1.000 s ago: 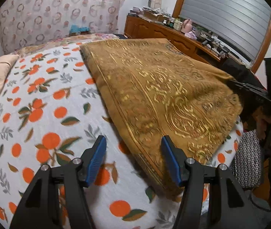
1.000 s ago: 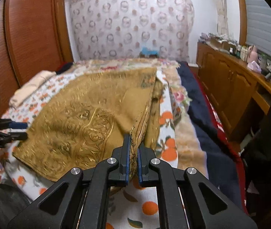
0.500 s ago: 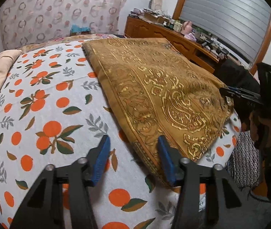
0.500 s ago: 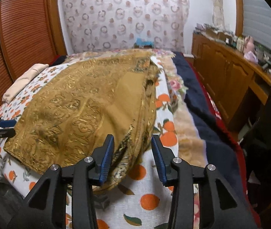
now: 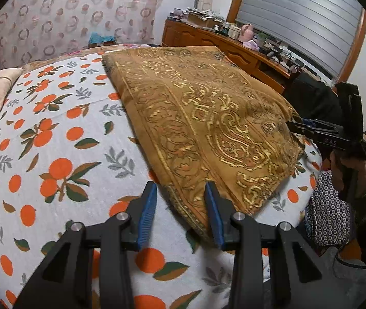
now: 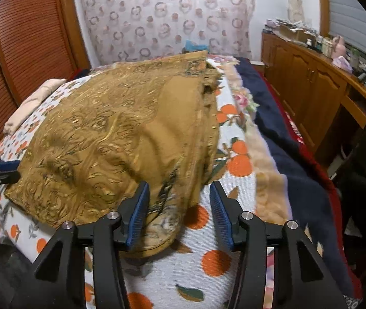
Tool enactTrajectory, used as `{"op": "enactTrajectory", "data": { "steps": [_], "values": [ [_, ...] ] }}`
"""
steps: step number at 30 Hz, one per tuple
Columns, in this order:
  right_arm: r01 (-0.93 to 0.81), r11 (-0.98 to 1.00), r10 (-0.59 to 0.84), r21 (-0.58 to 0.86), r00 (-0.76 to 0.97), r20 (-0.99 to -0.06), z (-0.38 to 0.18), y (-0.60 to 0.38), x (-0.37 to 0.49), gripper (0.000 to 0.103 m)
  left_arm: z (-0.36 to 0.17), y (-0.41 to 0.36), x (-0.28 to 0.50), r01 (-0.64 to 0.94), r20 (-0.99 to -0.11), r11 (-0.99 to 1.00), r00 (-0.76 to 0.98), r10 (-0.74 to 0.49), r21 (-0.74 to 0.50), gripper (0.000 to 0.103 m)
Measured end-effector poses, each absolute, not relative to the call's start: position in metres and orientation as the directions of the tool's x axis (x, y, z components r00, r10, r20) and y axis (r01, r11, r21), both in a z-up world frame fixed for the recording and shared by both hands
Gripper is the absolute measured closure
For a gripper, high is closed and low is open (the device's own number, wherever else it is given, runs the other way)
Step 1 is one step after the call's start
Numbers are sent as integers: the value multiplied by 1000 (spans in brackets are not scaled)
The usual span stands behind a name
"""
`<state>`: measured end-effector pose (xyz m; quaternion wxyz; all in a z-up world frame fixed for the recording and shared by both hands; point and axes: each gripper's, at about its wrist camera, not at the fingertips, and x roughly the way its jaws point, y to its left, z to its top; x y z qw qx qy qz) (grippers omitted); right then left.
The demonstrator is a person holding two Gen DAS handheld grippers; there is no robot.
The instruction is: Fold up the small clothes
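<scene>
Left wrist view is showing the left gripper (image 5: 180, 208) closing, not yet pinching, around the near corner of the gold cloth (image 5: 208, 118), which is running lengthwise away, while the right gripper (image 6: 179, 207) is standing open, having just released its corner.

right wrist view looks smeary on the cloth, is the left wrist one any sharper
Right wrist view: the gold-patterned brown cloth is motion-blurred and its near corner is soft, though the right gripper is crisp. Left wrist view: the cloth's pattern is sharp, but the fisheye bulges the orange-print bedsheet.
</scene>
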<state>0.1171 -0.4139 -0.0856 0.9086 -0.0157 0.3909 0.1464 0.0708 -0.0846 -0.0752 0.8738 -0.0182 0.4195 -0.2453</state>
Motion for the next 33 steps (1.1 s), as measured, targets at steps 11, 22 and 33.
{"op": "enactTrajectory", "data": {
  "steps": [11, 22, 33],
  "values": [
    [-358, 918, 368, 169, 613, -699, -86, -413, 118, 95, -74, -97, 67, 456, -728, 855, 495, -474, -247, 97],
    [-394, 894, 445, 212, 731, -518, -21, -418, 116, 100, 0, -85, 78, 457, -570, 858, 651, -501, -233, 100],
    [-417, 898, 433, 142, 774, -461, 31, -393, 204, 100, 32, -71, 172, 392, -520, 893, 727, -448, -221, 100]
  ]
}}
